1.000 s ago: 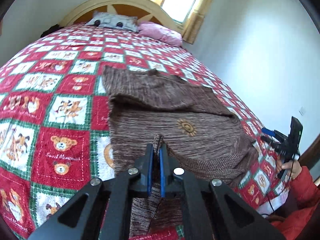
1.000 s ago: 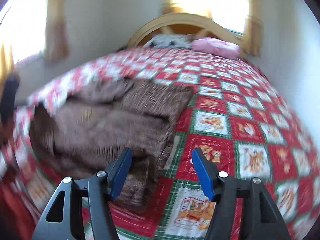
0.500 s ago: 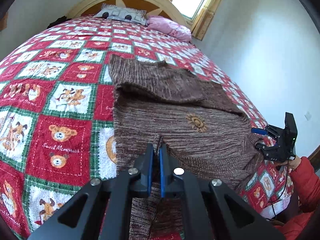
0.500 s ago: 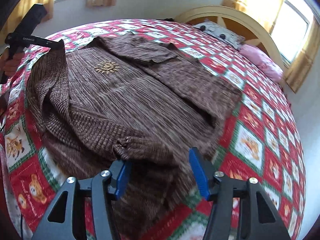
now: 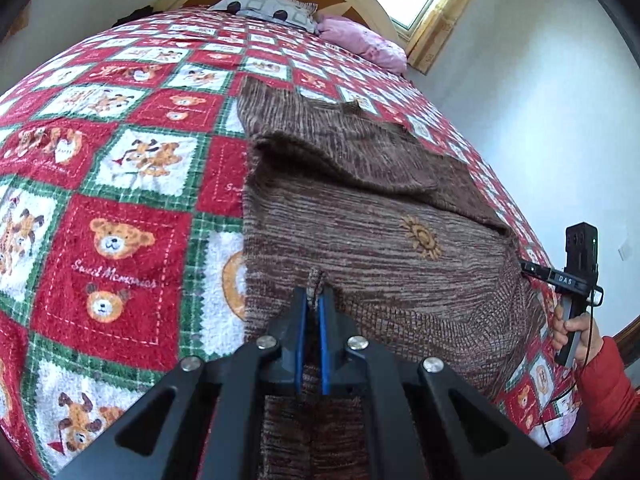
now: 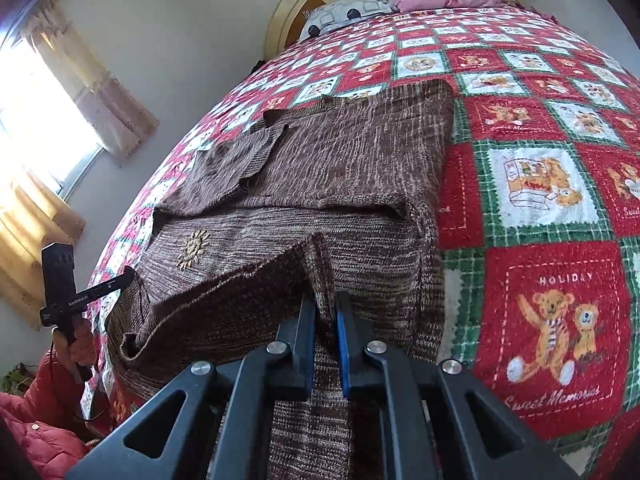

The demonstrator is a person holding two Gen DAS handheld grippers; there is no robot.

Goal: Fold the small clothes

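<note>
A brown knitted sweater (image 5: pixel 360 216) with an orange sun patch (image 5: pixel 422 238) lies on the bed, its sleeves folded in across the body. My left gripper (image 5: pixel 314 304) is shut on a bunch of its ribbed hem at the near left corner. In the right wrist view the sweater (image 6: pixel 320 184) fills the middle, and my right gripper (image 6: pixel 326 312) is shut on the opposite hem corner, lifting a ribbed flap. Each gripper shows in the other's view, held at the far hem corner: the right one (image 5: pixel 528 268), the left one (image 6: pixel 128 274).
A red, green and white teddy-bear blanket (image 5: pixel 120 184) covers the bed. A grey pillow (image 5: pixel 268 6) and a pink pillow (image 5: pixel 360 38) lie at the wooden headboard. Curtained windows stand on the walls. A red-sleeved arm (image 5: pixel 604 392) is at the bed's near edge.
My right gripper swung in to the sweater's hem and closed on it; it was open half a second ago. My left gripper kept its hold and moved slightly forward.
</note>
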